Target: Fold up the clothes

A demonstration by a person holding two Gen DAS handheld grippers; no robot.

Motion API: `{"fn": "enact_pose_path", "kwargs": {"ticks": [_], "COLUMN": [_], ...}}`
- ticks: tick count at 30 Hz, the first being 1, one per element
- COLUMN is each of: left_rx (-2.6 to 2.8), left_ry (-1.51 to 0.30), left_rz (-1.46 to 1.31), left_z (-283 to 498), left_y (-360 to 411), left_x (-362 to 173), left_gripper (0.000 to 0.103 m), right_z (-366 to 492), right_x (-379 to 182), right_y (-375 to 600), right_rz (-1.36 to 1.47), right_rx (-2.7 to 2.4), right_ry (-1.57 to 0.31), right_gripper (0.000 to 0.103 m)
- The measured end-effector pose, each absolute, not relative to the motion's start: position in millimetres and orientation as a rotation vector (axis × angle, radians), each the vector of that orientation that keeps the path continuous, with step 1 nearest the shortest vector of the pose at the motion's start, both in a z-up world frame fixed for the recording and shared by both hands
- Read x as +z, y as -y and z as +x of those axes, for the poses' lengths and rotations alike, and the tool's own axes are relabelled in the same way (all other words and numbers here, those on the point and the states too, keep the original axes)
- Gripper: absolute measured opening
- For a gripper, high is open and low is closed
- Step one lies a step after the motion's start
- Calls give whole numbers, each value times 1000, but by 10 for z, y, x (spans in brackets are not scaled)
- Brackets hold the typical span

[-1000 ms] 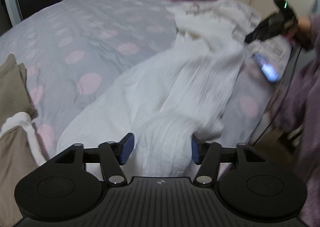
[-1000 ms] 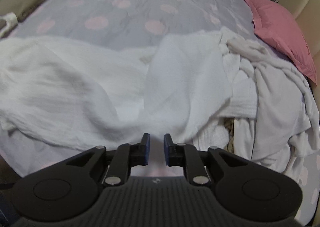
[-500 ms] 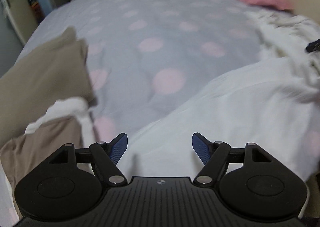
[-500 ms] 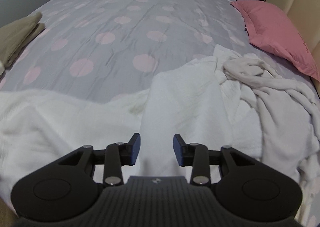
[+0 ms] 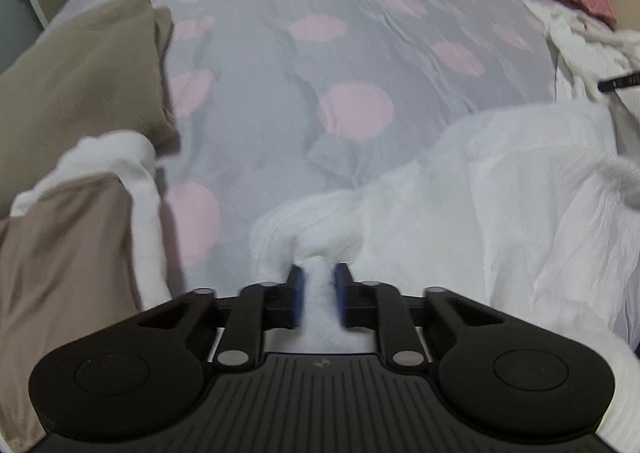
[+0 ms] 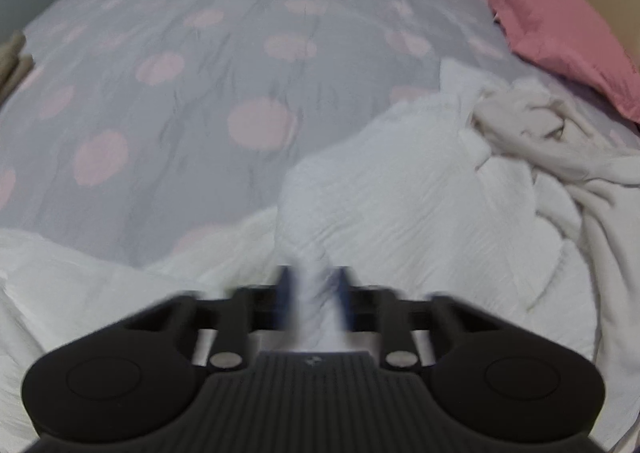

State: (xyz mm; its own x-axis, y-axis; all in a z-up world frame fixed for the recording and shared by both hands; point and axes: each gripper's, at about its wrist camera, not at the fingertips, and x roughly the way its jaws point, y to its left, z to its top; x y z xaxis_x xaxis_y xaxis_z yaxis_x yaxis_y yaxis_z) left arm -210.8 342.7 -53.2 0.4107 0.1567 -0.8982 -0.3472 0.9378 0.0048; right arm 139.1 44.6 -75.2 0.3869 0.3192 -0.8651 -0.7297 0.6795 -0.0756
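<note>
Fingers of your left gripper (image 5: 318,295), spread a moment ago, closing on white garment (image 5: 500,205) on bed (image 5: 280,53); right gripper (image 6: 312,293) now clamps it too. Fold can begin.

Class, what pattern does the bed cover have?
The bed cover is pale grey with large pink dots, clearest in the right wrist view.
</note>
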Motion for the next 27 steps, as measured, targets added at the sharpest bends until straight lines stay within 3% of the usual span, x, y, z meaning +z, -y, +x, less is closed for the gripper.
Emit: {"fn": "enact_pose_path", "kwargs": {"ticks": [7, 16, 20, 27], "left_rx": [456, 598, 574, 556], "left_ry": [-884, -441, -482, -718], "left_rz": [-128, -58, -46, -17], "left_z": [-2077, -2148, -2196, -2424], "left_y": [-3513, -3488, -3394, -3299], "left_x": [-25, 961, 950, 507], "left_gripper": [8, 0, 0, 0], "right_z": [1522, 1483, 1382, 1016], "right_x": [-217, 732, 771, 294], "right_y": [-132, 568, 833, 1058], "right_rz": [-336, -58, -43, -175], "right_rx": [535, 405, 402, 460], "right_ry": [-794, -499, -541, -715], "right_gripper": [4, 4, 4, 4]}}
